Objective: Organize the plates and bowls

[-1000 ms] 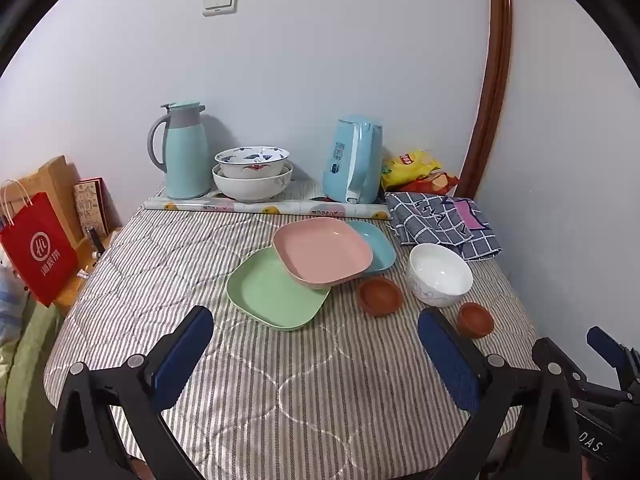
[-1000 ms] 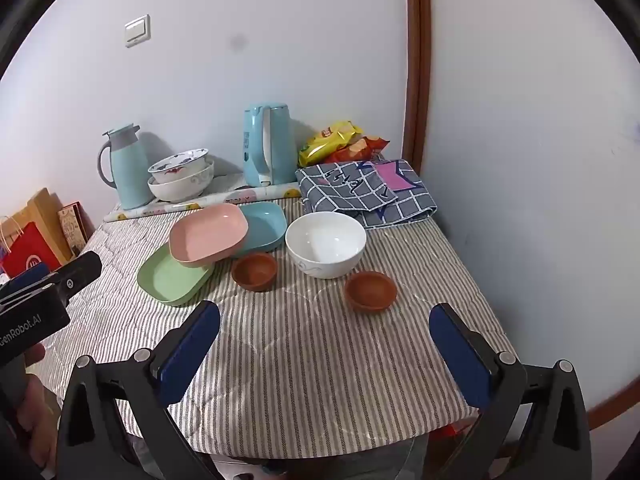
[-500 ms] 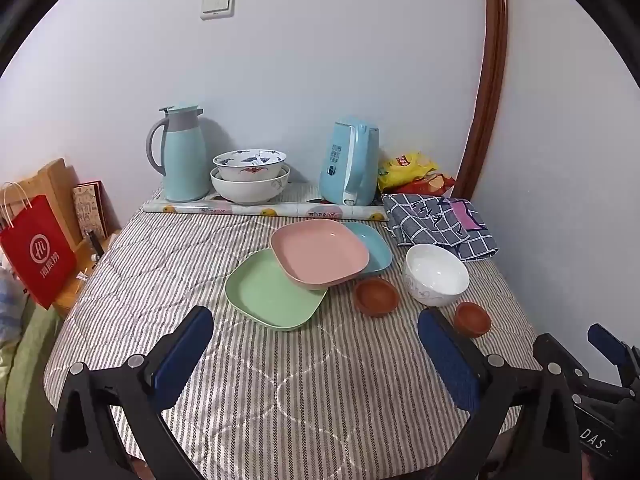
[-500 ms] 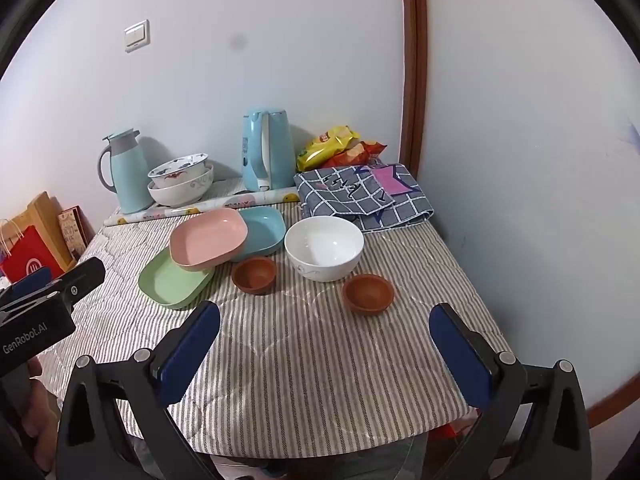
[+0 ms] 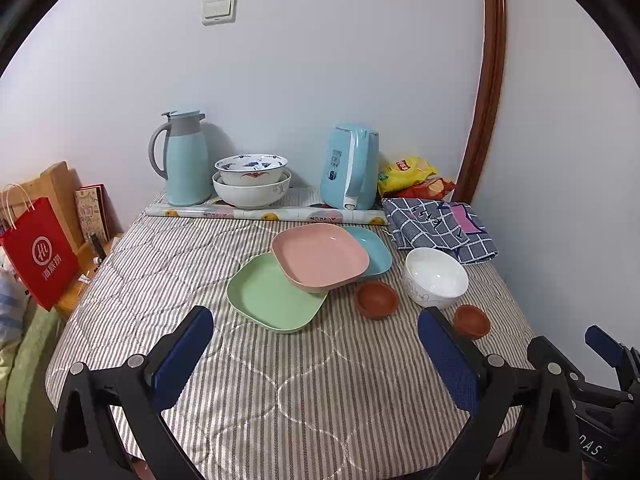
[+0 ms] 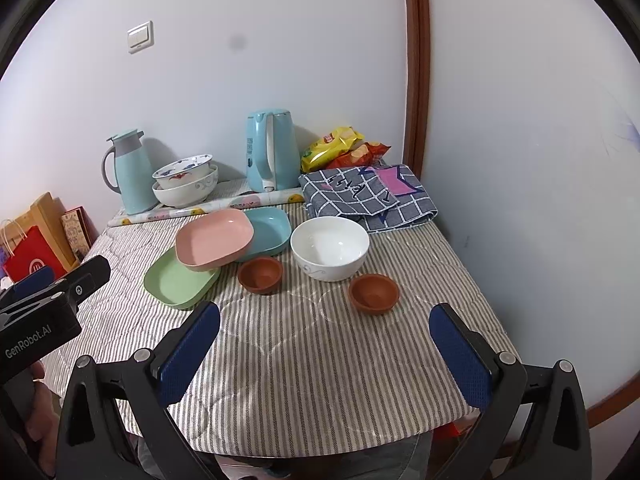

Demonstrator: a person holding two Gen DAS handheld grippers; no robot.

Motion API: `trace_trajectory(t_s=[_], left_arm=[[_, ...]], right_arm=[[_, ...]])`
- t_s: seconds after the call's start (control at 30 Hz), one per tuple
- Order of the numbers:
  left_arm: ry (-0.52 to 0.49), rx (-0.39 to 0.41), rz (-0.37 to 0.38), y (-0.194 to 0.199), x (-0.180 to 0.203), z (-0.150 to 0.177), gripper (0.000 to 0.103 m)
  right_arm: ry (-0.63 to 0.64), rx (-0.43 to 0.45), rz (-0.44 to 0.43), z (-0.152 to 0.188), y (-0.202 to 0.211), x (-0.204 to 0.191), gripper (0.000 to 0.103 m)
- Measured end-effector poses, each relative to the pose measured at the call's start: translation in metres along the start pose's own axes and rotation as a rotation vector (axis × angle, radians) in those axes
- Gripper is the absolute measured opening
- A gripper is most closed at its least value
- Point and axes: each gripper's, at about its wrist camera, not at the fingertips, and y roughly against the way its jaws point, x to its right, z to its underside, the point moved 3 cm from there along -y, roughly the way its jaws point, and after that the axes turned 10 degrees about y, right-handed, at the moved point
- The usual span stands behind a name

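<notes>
pink plate (image 5: 320,255) atop green plate (image 5: 276,295); both grippers' fingers spread, empty.

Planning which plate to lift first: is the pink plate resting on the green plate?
Touching. In the left wrist view the pink plate overlaps the green plate, its near edge lying tilted on the green rim.

Black hand-held gripper (image 6: 325,346), blue pads (image 6: 190,354), silver screws

Pale wall (image 5: 320,72) with a switch (image 5: 218,9), brown wooden trim (image 5: 486,80) beside it.
</notes>
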Motion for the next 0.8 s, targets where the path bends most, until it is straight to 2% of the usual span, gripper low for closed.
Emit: trace_trajectory(t_s=[0.8], left_arm=[[0.007, 0.012, -0.003, 0.0042, -0.0038, 0.0018, 0.103]], right_arm=[[-0.001, 0.02, 0.004, 0.0011, 0.0086, -0.0056, 0.103]])
